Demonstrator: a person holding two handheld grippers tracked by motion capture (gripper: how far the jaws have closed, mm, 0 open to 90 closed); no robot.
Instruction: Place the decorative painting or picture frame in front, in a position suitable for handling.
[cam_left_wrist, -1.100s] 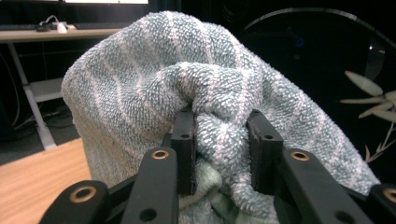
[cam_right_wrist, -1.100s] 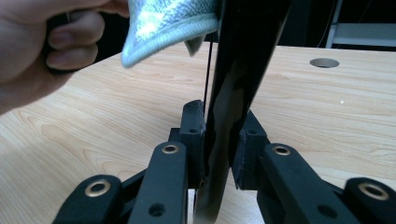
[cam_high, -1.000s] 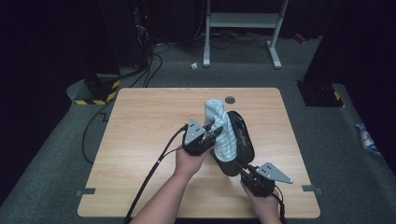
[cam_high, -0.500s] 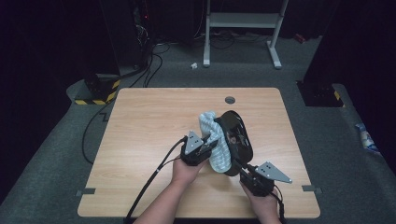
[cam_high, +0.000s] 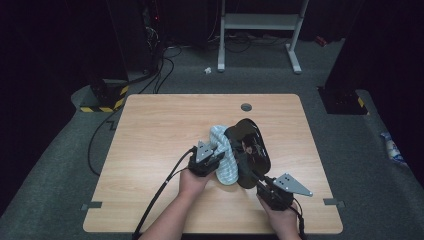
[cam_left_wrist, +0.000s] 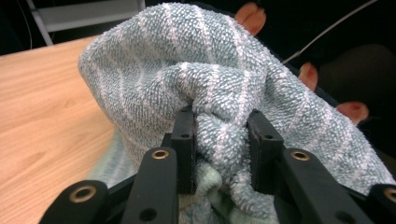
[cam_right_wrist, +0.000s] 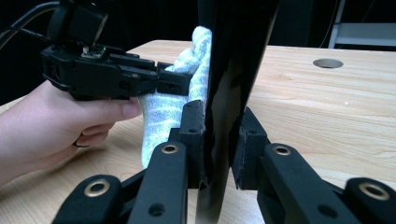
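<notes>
Left gripper: clamped tight on a bunched fold of the towel; in the left gripper view both black pads pinch the terry cloth right between them.
Right gripper: jaws closed on the rim of the black plate; the right gripper view shows the thin dark edge squeezed between the two pads, plate standing on edge.
Towel: pale blue-green with lighter stripes, pressed up against the plate's left face, roughly mid-table, a bit toward the person's side. Its lower end hangs down to the tabletop.
Plate: glossy black with some orange-red pattern on the inside, tilted up off the wood, held at its near edge.
Hands: the left hand and the right hand come in from the bottom, close together, towel and plate between the grippers.
Table: light wood, with a small round hole near the far edge.
Cable: trails back from the left gripper over the table's near edge.
</notes>
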